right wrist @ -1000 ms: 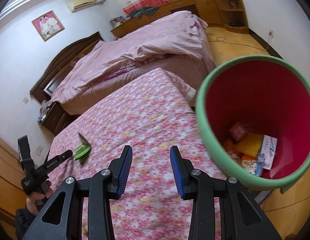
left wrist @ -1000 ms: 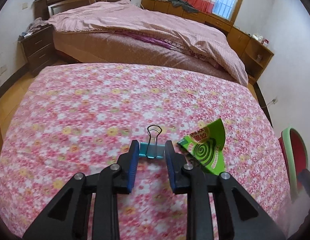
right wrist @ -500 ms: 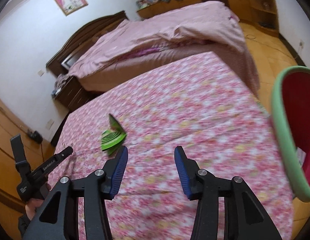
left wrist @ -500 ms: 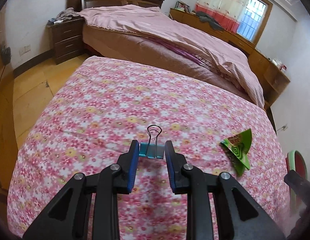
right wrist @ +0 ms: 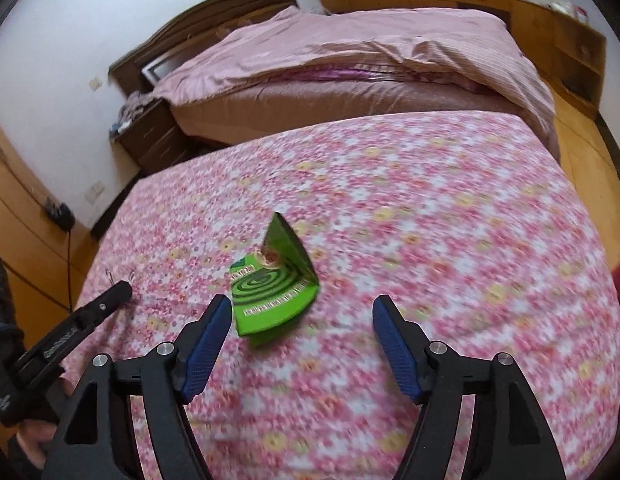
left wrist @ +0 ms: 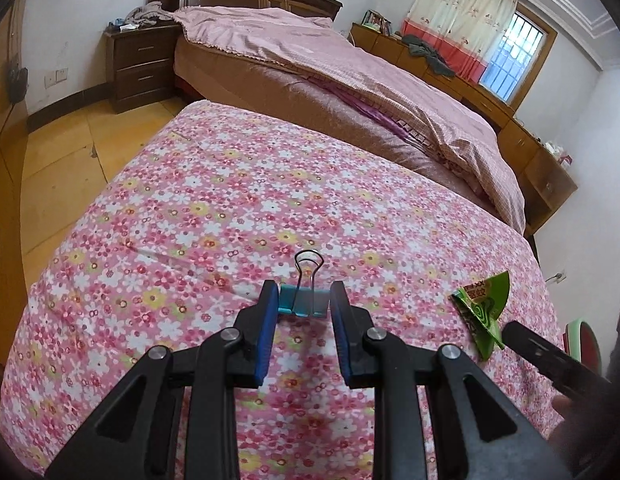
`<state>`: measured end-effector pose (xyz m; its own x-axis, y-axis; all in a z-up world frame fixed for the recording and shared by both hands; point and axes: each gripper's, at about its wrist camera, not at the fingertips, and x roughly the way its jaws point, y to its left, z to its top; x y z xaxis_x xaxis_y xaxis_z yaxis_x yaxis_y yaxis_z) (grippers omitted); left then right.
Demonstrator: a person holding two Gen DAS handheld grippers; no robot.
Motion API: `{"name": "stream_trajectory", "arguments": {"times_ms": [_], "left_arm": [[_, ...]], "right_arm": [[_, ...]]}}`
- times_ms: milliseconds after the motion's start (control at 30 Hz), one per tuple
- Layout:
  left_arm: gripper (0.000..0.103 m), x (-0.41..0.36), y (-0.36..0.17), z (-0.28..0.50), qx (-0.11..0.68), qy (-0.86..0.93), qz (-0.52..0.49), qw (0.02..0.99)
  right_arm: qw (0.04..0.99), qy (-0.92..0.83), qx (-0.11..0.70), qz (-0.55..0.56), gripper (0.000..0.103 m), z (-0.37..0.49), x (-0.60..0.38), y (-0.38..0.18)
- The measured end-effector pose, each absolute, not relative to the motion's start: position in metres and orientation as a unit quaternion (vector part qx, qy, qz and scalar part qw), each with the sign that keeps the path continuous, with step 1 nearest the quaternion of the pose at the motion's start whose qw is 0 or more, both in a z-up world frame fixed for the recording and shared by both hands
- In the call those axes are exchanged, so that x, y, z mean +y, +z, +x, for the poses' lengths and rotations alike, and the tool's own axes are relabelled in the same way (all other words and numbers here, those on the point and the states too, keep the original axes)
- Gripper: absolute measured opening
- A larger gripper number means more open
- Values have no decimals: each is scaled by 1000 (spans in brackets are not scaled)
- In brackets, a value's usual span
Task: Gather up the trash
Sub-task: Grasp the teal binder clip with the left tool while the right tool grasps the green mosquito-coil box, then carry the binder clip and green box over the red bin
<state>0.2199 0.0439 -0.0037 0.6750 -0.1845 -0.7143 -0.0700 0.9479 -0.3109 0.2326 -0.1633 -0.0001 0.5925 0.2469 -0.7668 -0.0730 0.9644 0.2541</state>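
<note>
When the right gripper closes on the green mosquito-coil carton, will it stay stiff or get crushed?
The green carton is torn open and folded, so it will probably flatten between the fingers. It looks like thin, light card, so it may slide on the floral sheet if the open right gripper nudges it.

Floral bed (left wrist: 238,184) w/ green wrapper (right wrist: 272,280) & binder clip (left wrist: 304,300) on it.

left gripper (left wrist: 303,309): black frame, blue pads, silver screws | right gripper (right wrist: 302,324): same, apparently
</note>
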Motion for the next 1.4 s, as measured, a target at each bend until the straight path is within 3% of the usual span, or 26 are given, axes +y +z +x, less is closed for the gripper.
{"name": "stream_trajectory", "arguments": {"times_ms": [333,467,600,1400], "left_arm": [[26,44,-5,221,406,-39,-167,898],[26,44,-4,220,406,-48,-174,896],[26,43,-4,219,405,-48,-174,896],[26,8,18,199,386,-77,-128,910]], "right_arm": [[893,75,444,28,74,248,-138,-9],[895,53,444,11,56,248,-137,-10],[894,56,444,3,56,248,-136,-9],[906,-2,384,176,56,102,-261,37]]}}
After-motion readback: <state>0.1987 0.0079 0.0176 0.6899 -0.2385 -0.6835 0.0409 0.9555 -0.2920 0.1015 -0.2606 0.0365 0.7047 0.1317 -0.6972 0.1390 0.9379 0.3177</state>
